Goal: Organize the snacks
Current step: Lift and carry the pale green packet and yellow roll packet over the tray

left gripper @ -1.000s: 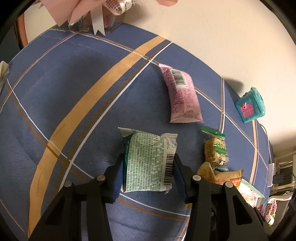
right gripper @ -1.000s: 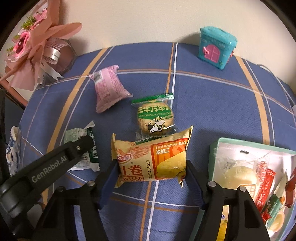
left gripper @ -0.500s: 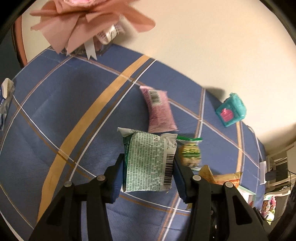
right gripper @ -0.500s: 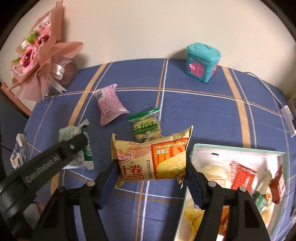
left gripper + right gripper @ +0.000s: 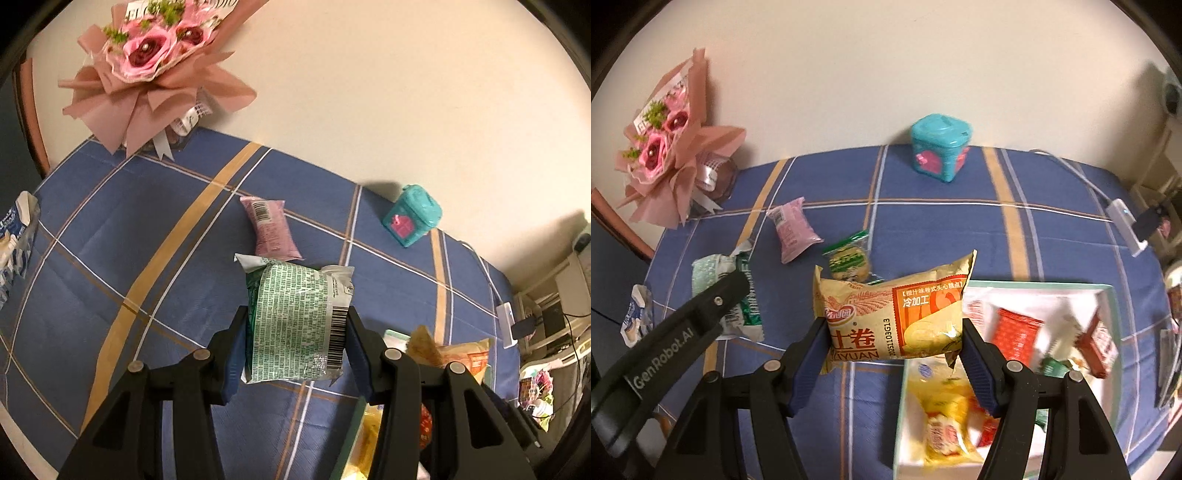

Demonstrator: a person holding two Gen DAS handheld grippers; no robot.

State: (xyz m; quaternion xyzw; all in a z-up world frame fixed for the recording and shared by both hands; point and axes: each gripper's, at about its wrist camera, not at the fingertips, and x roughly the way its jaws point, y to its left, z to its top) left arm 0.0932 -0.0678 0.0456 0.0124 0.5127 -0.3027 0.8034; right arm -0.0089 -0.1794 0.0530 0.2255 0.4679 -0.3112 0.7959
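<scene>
My left gripper (image 5: 295, 332) is shut on a green and white snack packet (image 5: 295, 321) and holds it above the blue tablecloth; that packet also shows in the right wrist view (image 5: 724, 291). My right gripper (image 5: 894, 332) is shut on a yellow and orange snack packet (image 5: 894, 317), held above the left edge of the white snack box (image 5: 1108, 291), which holds several snacks. A pink packet (image 5: 269, 229) and a small green biscuit packet (image 5: 847, 258) lie on the cloth beyond both grippers.
A teal toy house (image 5: 940, 153) stands at the back by the wall. A pink flower bouquet (image 5: 147, 70) stands at the back left. A blue and white carton (image 5: 14, 236) lies at the left table edge. A white power strip (image 5: 1124, 225) lies at the right.
Both grippers have risen and pulled back with their packets. The right gripper has moved right, so more of the snack box shows under its packet.
</scene>
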